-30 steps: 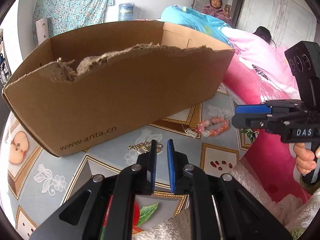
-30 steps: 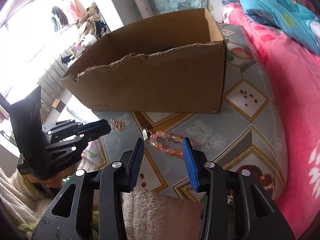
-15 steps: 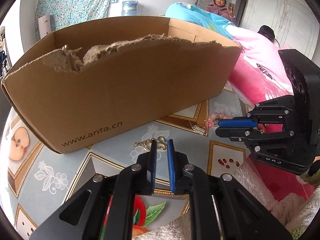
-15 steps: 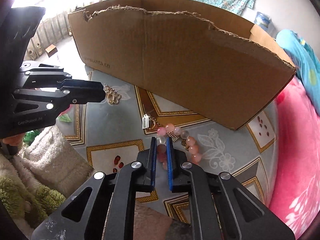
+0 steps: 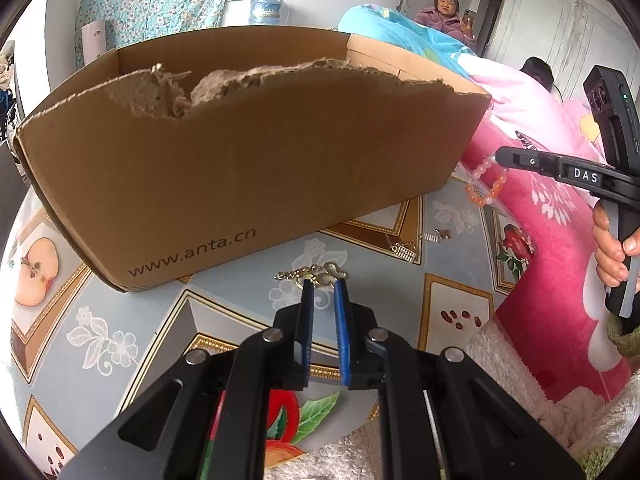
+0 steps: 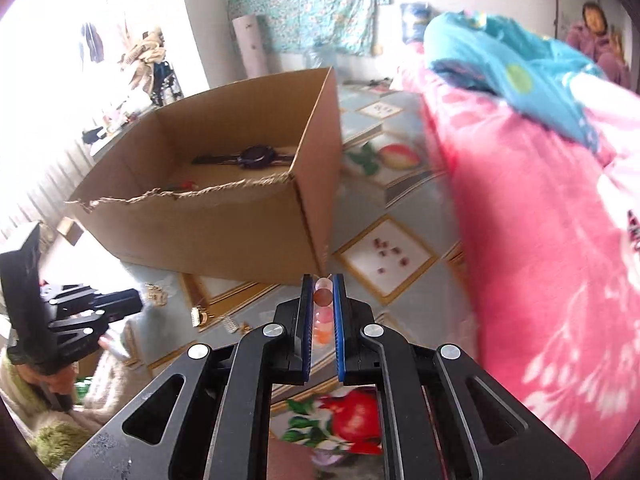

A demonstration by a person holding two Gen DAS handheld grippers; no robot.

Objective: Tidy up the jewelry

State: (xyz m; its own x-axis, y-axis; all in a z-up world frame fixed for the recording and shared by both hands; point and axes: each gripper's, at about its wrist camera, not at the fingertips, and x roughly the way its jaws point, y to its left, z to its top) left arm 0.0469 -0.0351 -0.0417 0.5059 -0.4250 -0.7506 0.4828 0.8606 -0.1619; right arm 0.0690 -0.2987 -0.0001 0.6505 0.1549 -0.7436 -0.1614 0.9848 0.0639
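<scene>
On my left, the cardboard box point(image 5: 256, 168) takes up the far-left part of the surface point(image 5: 132, 320), with a dark watch point(image 6: 256, 157) lying inside. My left gripper point(image 5: 323, 286) is clenched with nothing between its pads, tips just over the gold chain point(image 5: 312, 274) near the front edge. A small silver clasp point(image 5: 404, 249) lies further right. At the right edge my right gripper point(image 6: 323, 280) is clamped on the pink bead bracelet point(image 5: 486, 184), which dangles clear of the surface.
</scene>
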